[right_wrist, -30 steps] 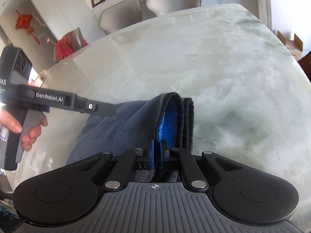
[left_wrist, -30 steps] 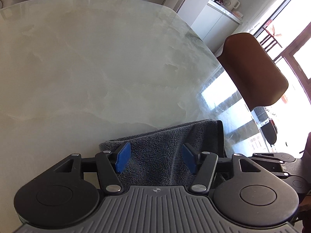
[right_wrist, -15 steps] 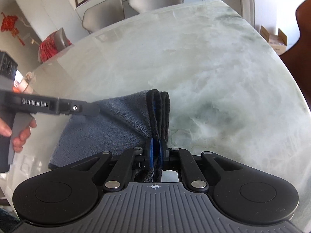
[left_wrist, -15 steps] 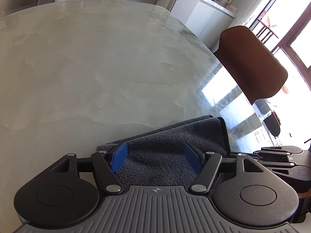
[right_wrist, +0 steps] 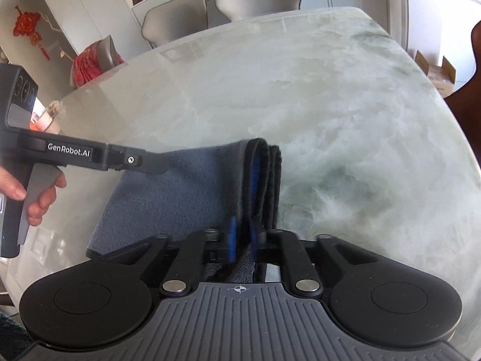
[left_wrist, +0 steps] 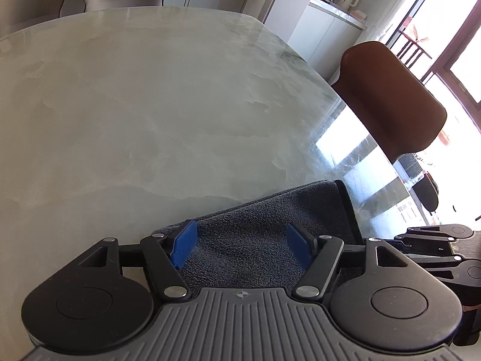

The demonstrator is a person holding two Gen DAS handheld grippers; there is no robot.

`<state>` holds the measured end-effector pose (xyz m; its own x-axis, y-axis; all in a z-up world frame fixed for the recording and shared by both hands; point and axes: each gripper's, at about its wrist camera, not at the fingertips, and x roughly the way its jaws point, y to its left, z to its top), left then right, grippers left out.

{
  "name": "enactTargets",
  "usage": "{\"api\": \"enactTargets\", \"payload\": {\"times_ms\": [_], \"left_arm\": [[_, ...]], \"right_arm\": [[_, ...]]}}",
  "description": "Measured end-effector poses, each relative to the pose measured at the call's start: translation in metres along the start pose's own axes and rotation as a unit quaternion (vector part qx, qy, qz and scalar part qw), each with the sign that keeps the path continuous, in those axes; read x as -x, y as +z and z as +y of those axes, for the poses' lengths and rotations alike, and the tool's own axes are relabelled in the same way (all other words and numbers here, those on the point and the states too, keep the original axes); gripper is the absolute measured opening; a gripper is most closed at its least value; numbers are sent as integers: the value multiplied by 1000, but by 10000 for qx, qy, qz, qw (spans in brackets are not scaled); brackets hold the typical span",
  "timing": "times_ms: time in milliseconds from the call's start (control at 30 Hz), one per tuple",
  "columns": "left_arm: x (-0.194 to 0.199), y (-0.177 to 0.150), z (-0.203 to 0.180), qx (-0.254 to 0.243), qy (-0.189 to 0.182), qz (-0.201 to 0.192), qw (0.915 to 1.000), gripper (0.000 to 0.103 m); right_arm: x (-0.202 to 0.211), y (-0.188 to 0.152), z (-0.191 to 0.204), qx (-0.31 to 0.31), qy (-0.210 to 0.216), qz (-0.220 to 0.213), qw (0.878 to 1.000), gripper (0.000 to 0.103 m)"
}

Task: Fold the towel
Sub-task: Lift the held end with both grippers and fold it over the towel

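Note:
The dark grey towel (left_wrist: 264, 228) lies folded on the marble table, in the right wrist view (right_wrist: 186, 192) with its stacked folded edge on the right. My left gripper (left_wrist: 242, 248) is open, its blue pads (left_wrist: 183, 242) hovering over the towel's near part. My right gripper (right_wrist: 242, 240) has its jaws a small gap apart around the towel's edge, which sits loosely between them; it looks to be opening. The left gripper's body (right_wrist: 75, 153) shows in the right wrist view, held by a hand over the towel's left side.
The pale marble table (left_wrist: 150, 105) stretches far ahead. A brown chair (left_wrist: 390, 99) stands at its right edge. Two beige chairs (right_wrist: 222, 3) stand at the far end. A cardboard box (right_wrist: 436, 72) sits on the floor to the right.
My right gripper's jaws, shut on the towel edge before, have parted slightly. The towel has come down flatter on the table. The left gripper stayed open and shifted a little.

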<state>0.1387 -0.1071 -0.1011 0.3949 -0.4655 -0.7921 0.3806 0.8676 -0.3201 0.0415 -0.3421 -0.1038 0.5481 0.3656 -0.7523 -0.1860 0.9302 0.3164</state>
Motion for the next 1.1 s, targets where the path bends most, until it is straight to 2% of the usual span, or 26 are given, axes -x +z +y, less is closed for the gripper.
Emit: {"api": "enactTargets", "payload": {"times_ms": [100,200,300,467,533,633,733,833,933,1100], "left_arm": [[-1,1,0,-29,15,-11,10000,70],[-6,-1,0,-64,38,-33,10000,70],[-6,-3,-1,-150,71,-70,9998,70],[19,-5,-9,-313,82,-201,9993,70],[36,-13,-14,-369,-100,-225,9990,71],[46,-26,-20,-421,-314,-54,9986,72],[46,-42,-26,-482,-436,230,9976,72],[41,-52,-28,-415,-317,373,9979,72],[32,-59,-27,-178,35,517,9985,72],[29,-63,-42,-378,412,472,9973,72]], "right_arm": [[6,6,-4,-45,-92,-93,9999,6],[-2,5,-10,-67,-194,66,9998,6],[-6,2,-12,-100,-195,83,9997,11],[20,8,-5,-91,-220,-307,9992,16],[31,9,3,28,-116,-436,9990,17],[29,6,16,212,287,-241,9991,17],[16,-2,29,511,345,72,9981,17],[3,-6,27,476,270,292,9981,17],[-3,-8,19,347,293,349,9984,17],[-5,-7,15,236,324,370,9985,16]]}}
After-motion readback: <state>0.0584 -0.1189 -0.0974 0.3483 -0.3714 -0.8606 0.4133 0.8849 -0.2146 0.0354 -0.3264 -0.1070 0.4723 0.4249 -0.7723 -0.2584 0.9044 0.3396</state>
